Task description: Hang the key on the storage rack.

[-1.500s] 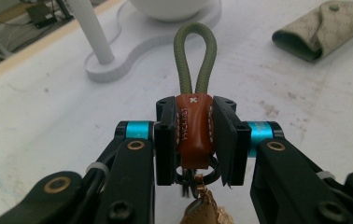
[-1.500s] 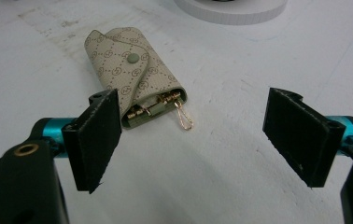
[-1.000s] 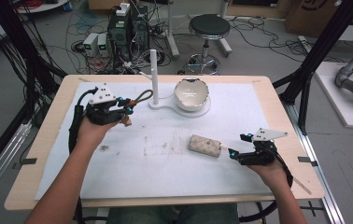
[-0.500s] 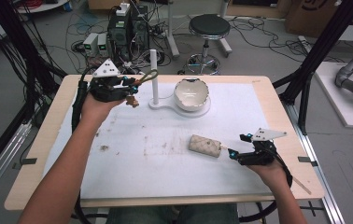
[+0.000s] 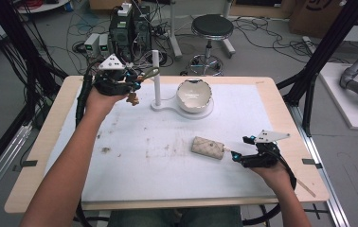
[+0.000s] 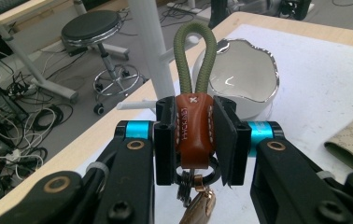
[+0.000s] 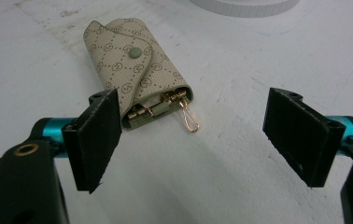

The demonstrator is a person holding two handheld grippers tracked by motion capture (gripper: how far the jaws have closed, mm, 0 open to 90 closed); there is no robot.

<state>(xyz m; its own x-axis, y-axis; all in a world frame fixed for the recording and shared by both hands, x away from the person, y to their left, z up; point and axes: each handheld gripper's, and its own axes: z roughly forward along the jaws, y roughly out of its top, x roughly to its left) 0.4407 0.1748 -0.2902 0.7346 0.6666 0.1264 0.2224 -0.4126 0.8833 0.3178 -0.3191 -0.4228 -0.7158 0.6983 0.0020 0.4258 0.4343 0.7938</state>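
A cable-strewn floor (image 5: 243, 33) with a stool (image 5: 211, 26) lies beyond the table (image 5: 290, 118); its white mat (image 5: 167, 161) looks faintly stained. Far left, the left gripper (image 5: 130, 86) pinches a key fob (image 6: 193, 123). Near right, the right gripper (image 5: 237, 152), jaws spread, faces a key case (image 7: 132, 74).

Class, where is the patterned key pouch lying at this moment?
In the high view, the key pouch lies on the white mat, right of centre, just ahead of the open right gripper.

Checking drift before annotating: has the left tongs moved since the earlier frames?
Yes. The left tongs, shut on the keychain, has moved up the table toward the white post.
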